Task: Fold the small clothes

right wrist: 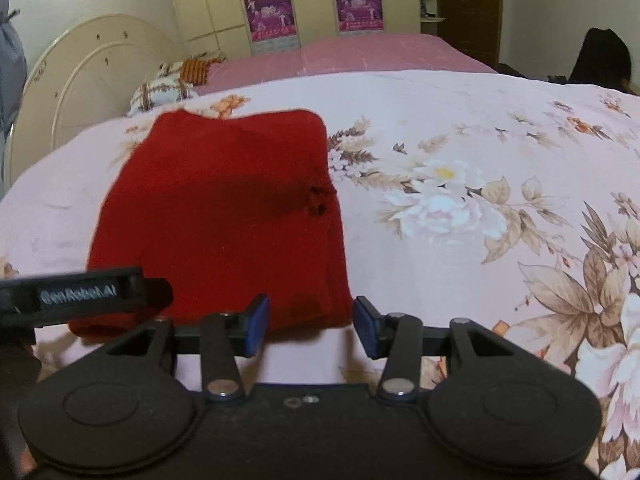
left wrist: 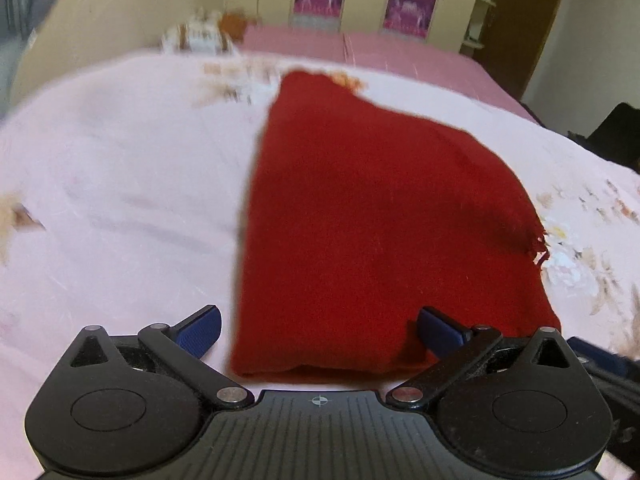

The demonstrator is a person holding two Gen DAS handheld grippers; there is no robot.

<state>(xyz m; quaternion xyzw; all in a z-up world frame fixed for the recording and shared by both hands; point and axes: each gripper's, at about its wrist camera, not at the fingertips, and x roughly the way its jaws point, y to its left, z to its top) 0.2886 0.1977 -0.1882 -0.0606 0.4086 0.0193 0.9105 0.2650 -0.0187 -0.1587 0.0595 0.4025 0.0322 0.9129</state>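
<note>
A dark red knit garment (left wrist: 372, 216) lies folded and flat on the pale pink floral sheet (left wrist: 120, 184). Its right edge is frayed, with a small hole (right wrist: 320, 209) there. My left gripper (left wrist: 318, 320) stands wide open over the garment's near edge, the left pad above bare sheet and the right pad above the cloth. My right gripper (right wrist: 310, 314) is partly open at the garment's (right wrist: 224, 208) near right corner. The corner lies between the blue pads (right wrist: 256, 328), which do not press on it. A labelled black bar (right wrist: 80, 292) of the left gripper crosses the garment's near left part.
The floral sheet (right wrist: 480, 200) spreads wide to the right of the garment. Pillows (right wrist: 168, 88) lie by a cream round headboard (right wrist: 80, 80) at the far left. A pink bedspread (right wrist: 360, 52), wardrobe doors (right wrist: 272, 12) and a dark shape (right wrist: 600, 56) lie beyond.
</note>
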